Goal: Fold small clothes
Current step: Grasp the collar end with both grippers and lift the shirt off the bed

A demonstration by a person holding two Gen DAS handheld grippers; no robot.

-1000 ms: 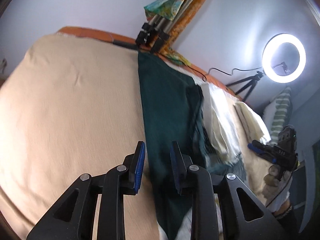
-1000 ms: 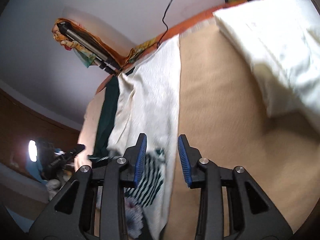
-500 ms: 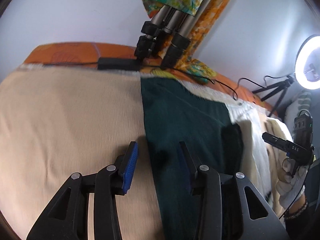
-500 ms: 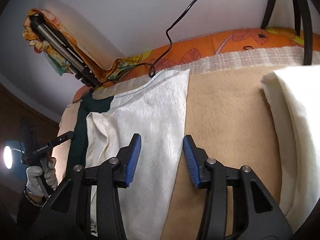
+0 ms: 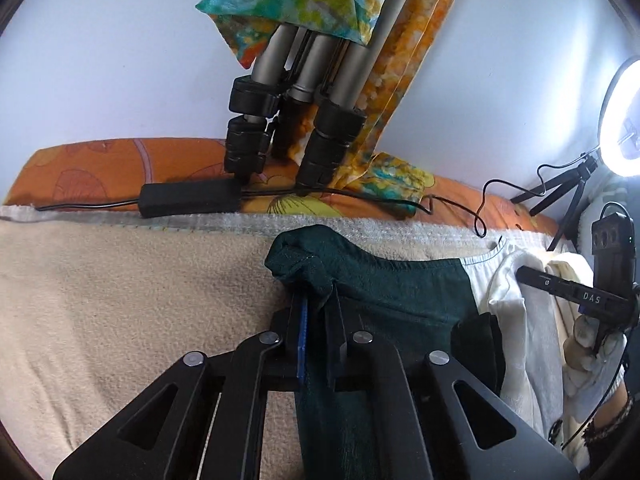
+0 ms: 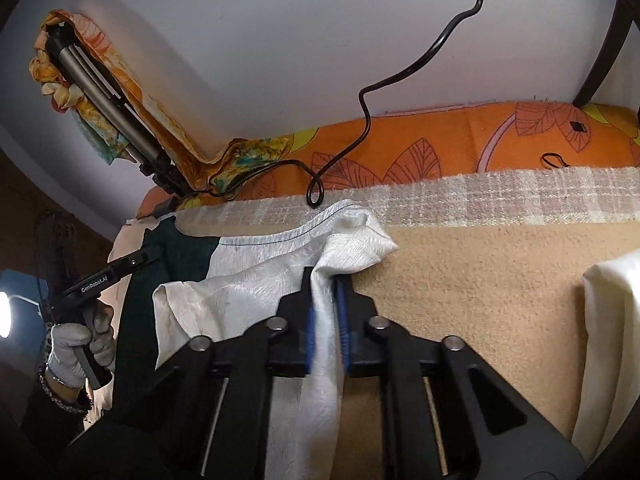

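A long garment lies on the beige blanket (image 5: 100,300), dark green (image 5: 400,292) on its left part and white (image 6: 256,280) on its right part. My left gripper (image 5: 316,300) is shut on the green far corner, which bunches over the fingertips. My right gripper (image 6: 326,280) is shut on the white far corner (image 6: 356,240), which is pinched up between the blue pads. The other hand-held gripper shows at the edge of each view: the right one (image 5: 580,300) and the left one (image 6: 100,280).
A folded tripod (image 5: 296,92) wrapped in patterned cloth leans on the wall behind the far edge. A black power brick (image 5: 188,200) and cables (image 6: 360,120) lie on the orange sheet (image 6: 440,152). A ring light (image 5: 624,120) stands far right. Another white cloth (image 6: 612,340) lies right.
Both grippers have moved forward to the garment's far edge and shut on its corners, the left on the green one, the right on the white one. They were open before.
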